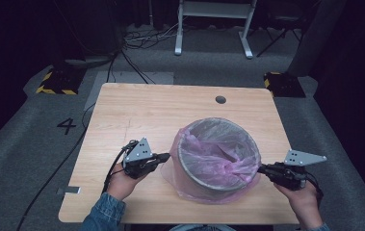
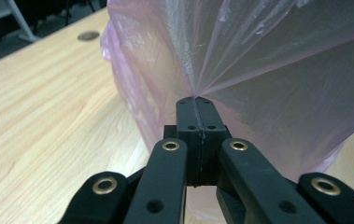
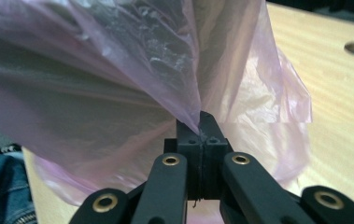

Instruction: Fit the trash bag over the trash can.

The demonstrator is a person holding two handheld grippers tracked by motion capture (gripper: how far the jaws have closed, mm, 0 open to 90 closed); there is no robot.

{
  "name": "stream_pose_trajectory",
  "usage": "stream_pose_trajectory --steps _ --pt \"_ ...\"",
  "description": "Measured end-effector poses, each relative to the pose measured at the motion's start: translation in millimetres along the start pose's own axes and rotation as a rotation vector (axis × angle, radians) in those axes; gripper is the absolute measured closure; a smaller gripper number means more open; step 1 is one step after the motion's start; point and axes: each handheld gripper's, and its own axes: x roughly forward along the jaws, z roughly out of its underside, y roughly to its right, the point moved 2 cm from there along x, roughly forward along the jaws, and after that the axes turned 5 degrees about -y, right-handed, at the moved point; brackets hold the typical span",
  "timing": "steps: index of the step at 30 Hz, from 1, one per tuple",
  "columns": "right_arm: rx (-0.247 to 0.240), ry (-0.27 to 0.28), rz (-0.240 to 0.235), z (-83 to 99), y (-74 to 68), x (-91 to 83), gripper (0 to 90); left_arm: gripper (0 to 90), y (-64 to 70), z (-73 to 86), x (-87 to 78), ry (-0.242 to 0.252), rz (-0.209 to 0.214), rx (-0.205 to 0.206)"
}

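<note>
The pink bag (image 1: 218, 159) is sitting in the round grey bin (image 1: 218, 179) near the table's (image 1: 136, 110) front edge, its film already folded over the rim and hanging down the outside on both sides, so the lining looks nearly done and what is left seems to be pulling the skirt down evenly. The bin is standing upright, mouth facing up, long axis vertical. The left gripper (image 1: 166, 156) and right gripper (image 1: 260, 168) are each pinching a fold of film, jaws closed on it at opposite sides.
</note>
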Motion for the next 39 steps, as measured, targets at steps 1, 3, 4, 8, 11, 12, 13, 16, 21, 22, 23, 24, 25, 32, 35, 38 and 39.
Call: stream_pose_trajectory --steps 1,3,4,8,11,12,13,16,21,22,23,24,25,32,35,38,39 --pt "0.004 -0.011 0.0 2.4 2.2 2.9 90.0 90.0 0.0 1.0 1.6 -0.006 0.001 0.001" --pt "0.018 -0.034 0.003 7.2 6.0 8.2 90.0 90.0 0.0 2.6 4.0 -0.024 0.002 0.003" --pt "0.027 -0.046 0.003 9.7 7.7 10.8 90.0 90.0 0.2 3.5 5.6 -0.035 -0.002 0.005" --pt "0.043 -0.115 0.024 20.4 14.0 20.8 90.0 90.0 -1.6 9.8 13.8 -0.096 -0.018 0.005" --pt "0.067 -0.145 0.022 28.3 17.6 25.3 90.0 90.0 -3.7 14.8 15.9 -0.093 -0.017 -0.02" --pt "0.07 -0.143 0.025 29.5 17.6 24.7 90.0 90.0 -3.5 14.6 13.4 -0.059 0.018 -0.028" --pt "0.064 -0.135 0.027 29.7 17.1 23.2 90.0 90.0 -2.3 13.5 9.7 -0.023 0.058 -0.026" --pt "0.06 -0.102 0.031 26.6 14.5 14.6 89.8 54.9 4.0 8.2 -0.6 0.098 0.127 -0.014" --pt "0.033 -0.049 0.021 15.0 8.8 1.6 89.6 29.3 8.9 -1.2 -6.7 0.148 0.143 -0.002" --pt "0.024 -0.042 0.017 12.5 7.2 0.1 89.5 27.1 8.8 -3.7 -6.7 0.149 0.113 0.004" --pt "0.01 -0.037 0.013 9.9 5.8 -1.0 89.4 23.8 8.1 -6.3 -6.0 0.143 0.1 0.015" --pt "0.0 -0.034 0.011 7.4 4.5 -1.6 89.3 24.0 6.9 -8.9 -4.9 0.139 0.097 0.02" --pt "-0.007 -0.032 0.008 5.0 3.9 -1.9 89.3 24.0 5.6 -11.5 -3.3 0.137 0.107 0.021" --pt "-0.036 -0.028 -0.01 -13.0 1.2 0.6 89.3 37.0 6.3 -22.4 2.5 0.107 0.182 0.09" --pt "-0.048 -0.037 -0.016 -17.4 -1.3 3.8 89.4 66.6 11.8 -23.1 1.8 0.087 0.171 0.13" --pt "-0.047 -0.051 -0.015 -17.9 -1.7 7.5 88.5 89.8 13.6 -24.3 1.8 0.074 0.118 0.122" --pt "-0.043 -0.055 -0.014 -17.6 -1.7 8.2 88.3 90.0 13.9 -24.7 2.2 0.065 0.096 0.12"
